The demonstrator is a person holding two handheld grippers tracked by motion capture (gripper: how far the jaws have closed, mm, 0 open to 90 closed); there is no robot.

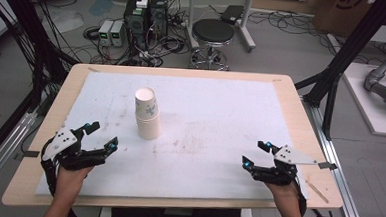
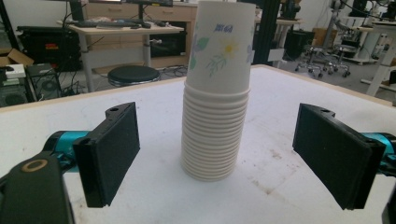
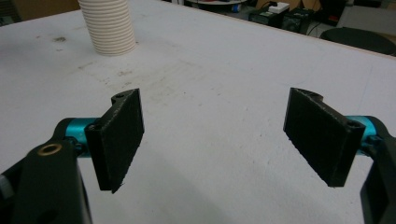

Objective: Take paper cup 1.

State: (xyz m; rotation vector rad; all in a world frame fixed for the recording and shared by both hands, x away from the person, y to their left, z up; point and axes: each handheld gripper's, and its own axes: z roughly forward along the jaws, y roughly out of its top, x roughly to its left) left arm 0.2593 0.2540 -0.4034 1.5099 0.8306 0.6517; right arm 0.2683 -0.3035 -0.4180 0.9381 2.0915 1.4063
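Note:
A stack of upside-down paper cups [image 1: 146, 113] with a flower print stands on the white mat [image 1: 215, 114], left of the middle. My left gripper [image 1: 102, 136] rests near the front left, open, a short way from the stack. In the left gripper view the cup stack [image 2: 217, 93] stands upright beyond the gap between the two black pads [image 2: 112, 151], which do not touch it. My right gripper [image 1: 256, 154] lies open at the front right with bare mat between its jaws. The stack's base [image 3: 108, 25] shows far off in the right gripper view.
The mat lies on a wooden table [image 1: 300, 119] and has faint brown stains near the middle. A thin stick [image 1: 318, 190] lies at the table's front right corner. Beyond the far edge stand a black stool [image 1: 212, 34], computer boxes [image 1: 146, 16] and loose cables.

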